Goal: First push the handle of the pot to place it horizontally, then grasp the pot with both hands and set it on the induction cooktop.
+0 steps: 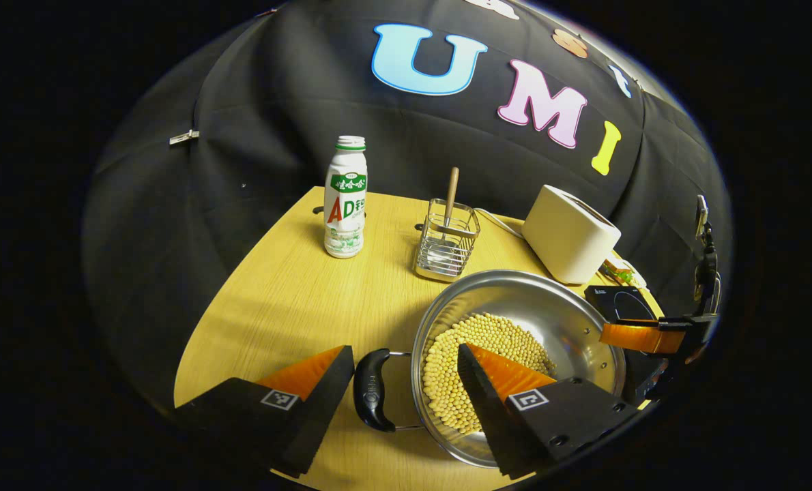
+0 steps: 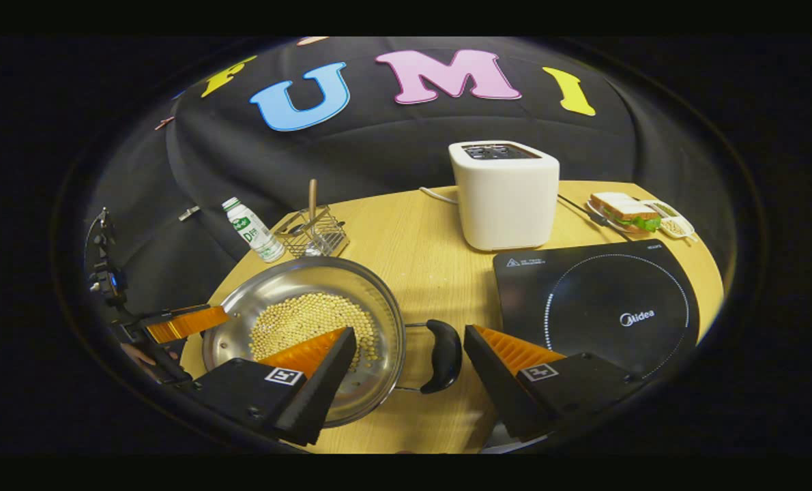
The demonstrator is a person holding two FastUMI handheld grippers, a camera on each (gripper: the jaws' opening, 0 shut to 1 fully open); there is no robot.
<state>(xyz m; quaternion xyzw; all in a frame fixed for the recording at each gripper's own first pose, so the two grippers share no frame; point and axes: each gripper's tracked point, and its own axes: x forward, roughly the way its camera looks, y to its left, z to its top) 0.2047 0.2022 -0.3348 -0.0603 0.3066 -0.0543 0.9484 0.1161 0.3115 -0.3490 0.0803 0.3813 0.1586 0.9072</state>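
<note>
The pot (image 2: 303,327), holding beans, sits on the table (image 2: 413,232) left of the induction cooktop (image 2: 604,307). Both grippers stand wide apart, holding nothing: the left gripper (image 1: 399,382) straddles the left handle (image 1: 372,390), the right gripper (image 2: 409,358) the right handle (image 2: 442,356). Each should close squarely on its handle before a level lift.

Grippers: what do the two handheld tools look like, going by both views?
Each has two wedge-shaped fingers with ribbed inner faces, on black blocky carriers bearing a small square black-and-white marker. The left gripper and right gripper look alike. Seen from afar, each sits on a dark frame with small fittings.
</note>
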